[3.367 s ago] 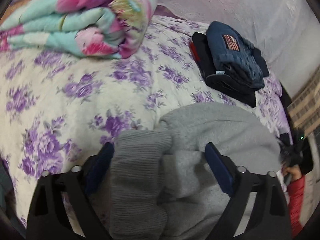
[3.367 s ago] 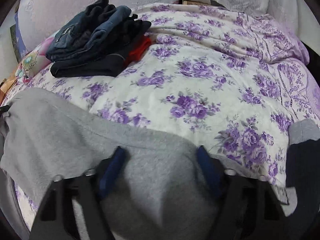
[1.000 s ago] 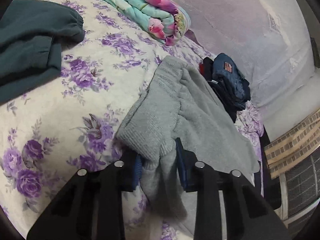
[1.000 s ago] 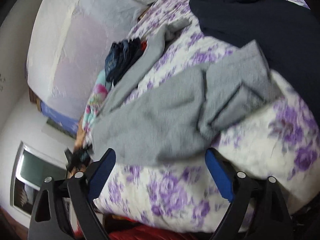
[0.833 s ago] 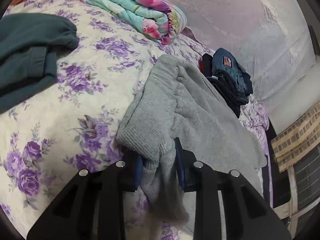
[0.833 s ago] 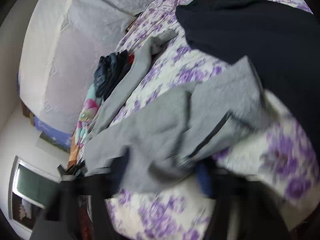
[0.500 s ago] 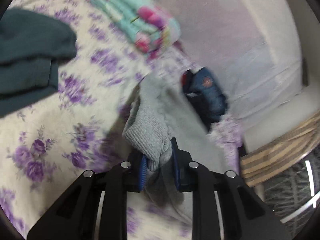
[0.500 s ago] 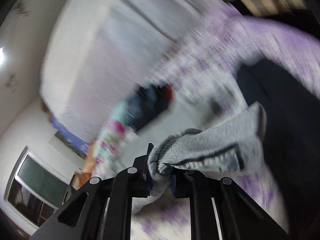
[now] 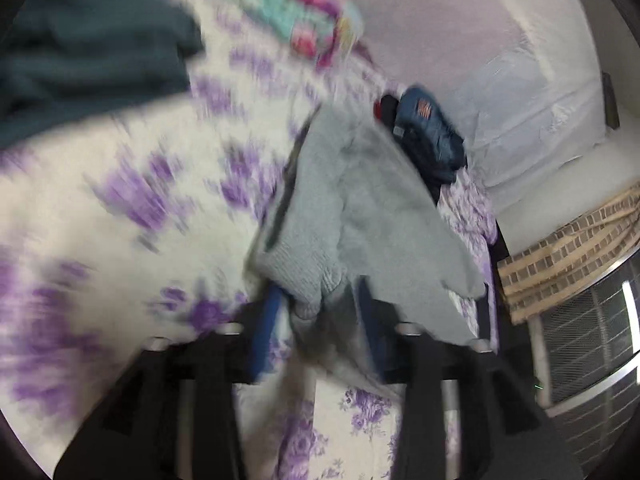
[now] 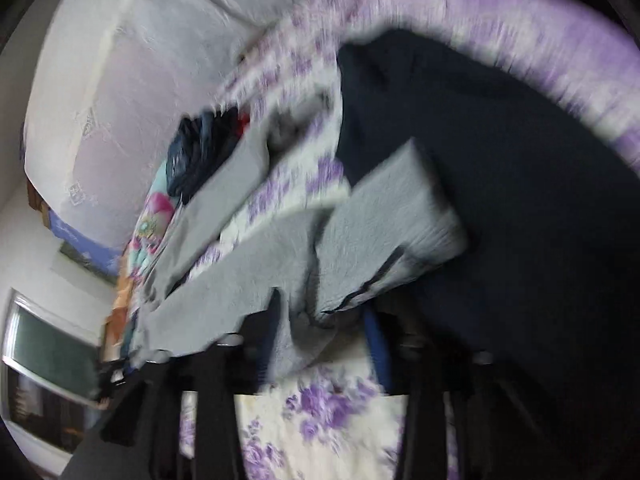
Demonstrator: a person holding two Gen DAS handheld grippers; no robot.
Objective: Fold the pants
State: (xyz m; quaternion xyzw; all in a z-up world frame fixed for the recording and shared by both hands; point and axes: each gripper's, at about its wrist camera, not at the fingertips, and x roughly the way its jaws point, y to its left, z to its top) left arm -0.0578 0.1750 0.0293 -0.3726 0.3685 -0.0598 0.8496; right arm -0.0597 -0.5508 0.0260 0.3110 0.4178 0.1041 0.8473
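Note:
The grey sweatpants point(image 9: 360, 208) hang stretched over the floral bed. My left gripper point(image 9: 316, 312) is shut on the ribbed waistband end, the cloth bunched between its blue pads. In the right wrist view the grey pants point(image 10: 380, 232) run off to the left, and my right gripper point(image 10: 324, 332) is shut on their other ribbed end. Both views are blurred by motion.
A dark teal garment point(image 9: 88, 52) lies at the upper left. A folded floral blanket point(image 9: 304, 20) and a stack of folded dark jeans point(image 9: 428, 136) sit near the wall. A large navy garment point(image 10: 500, 184) covers the bed at the right.
Both grippers closed on the ends of the grey pants and lifted them; the right one was open a second ago. Both cameras are swinging fast now.

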